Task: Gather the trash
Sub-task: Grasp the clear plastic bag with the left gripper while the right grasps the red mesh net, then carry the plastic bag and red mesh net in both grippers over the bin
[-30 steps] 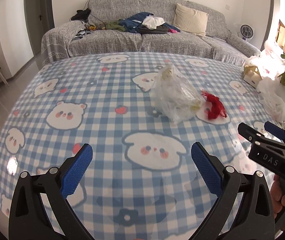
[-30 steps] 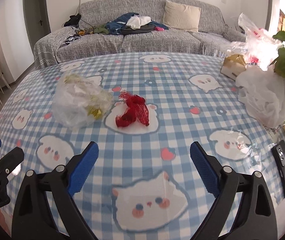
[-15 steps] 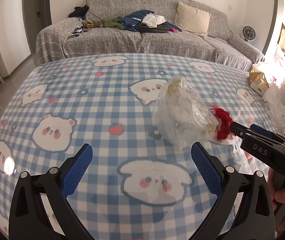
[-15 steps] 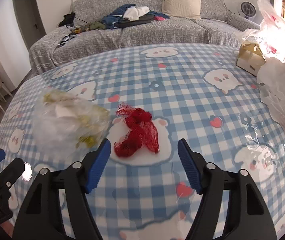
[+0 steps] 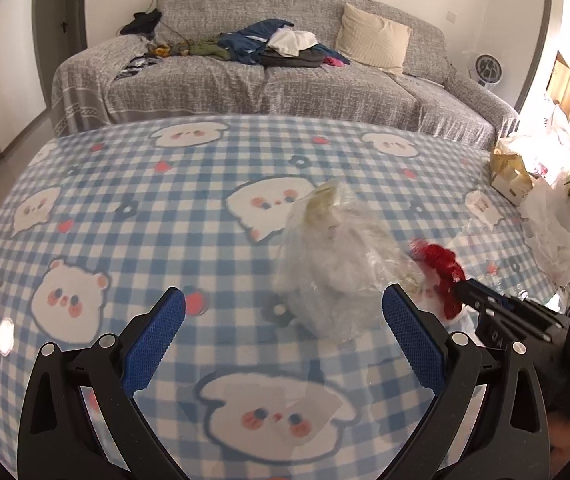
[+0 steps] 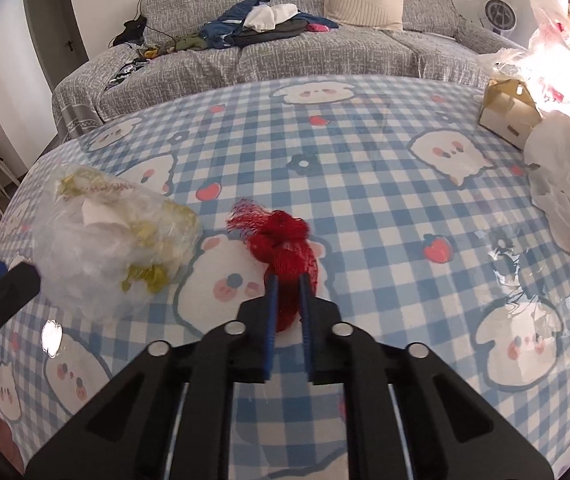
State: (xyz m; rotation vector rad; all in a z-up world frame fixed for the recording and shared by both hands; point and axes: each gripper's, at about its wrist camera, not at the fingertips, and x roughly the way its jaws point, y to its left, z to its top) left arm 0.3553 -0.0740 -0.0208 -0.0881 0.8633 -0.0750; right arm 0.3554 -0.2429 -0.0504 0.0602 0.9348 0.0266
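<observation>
Red mesh net (image 6: 285, 256), bunched, lies on the worktop (image 6: 365, 200) atop a bear print, just right of the clear trash bag (image 6: 113, 240). Right claw (image 6: 288, 292) has just been closing: a sec ago its jaws stood wide w/ the net well ahead; half a sec ago narrower, net between; now pads pinch the net's near end. In left wrist view the right claw (image 5: 463, 288) tip meets the net (image 5: 441, 272) from the right. Left claw (image 5: 281, 316) jaws wide apart, same as before, nothing gripped; it has come closer to the bag (image 5: 337, 264), which now sits just ahead, towards the right finger, no contact. A sec ago the bag was further up the cloth.

Count: 1 red net, 1 clear bag w/ yellow-green scraps & paper inside, 2 claws. Far right edge: 1 small cardboard box (image 6: 509, 116), white plastic bags (image 6: 565, 184), at least 2, exact no. can't tell. Behind the worktop: 1 grey sofa (image 6: 285, 52), 1 beige cushion (image 6: 363, 0), 1 heap of clothes (image 6: 261, 20), 1 fan (image 6: 499, 10).
</observation>
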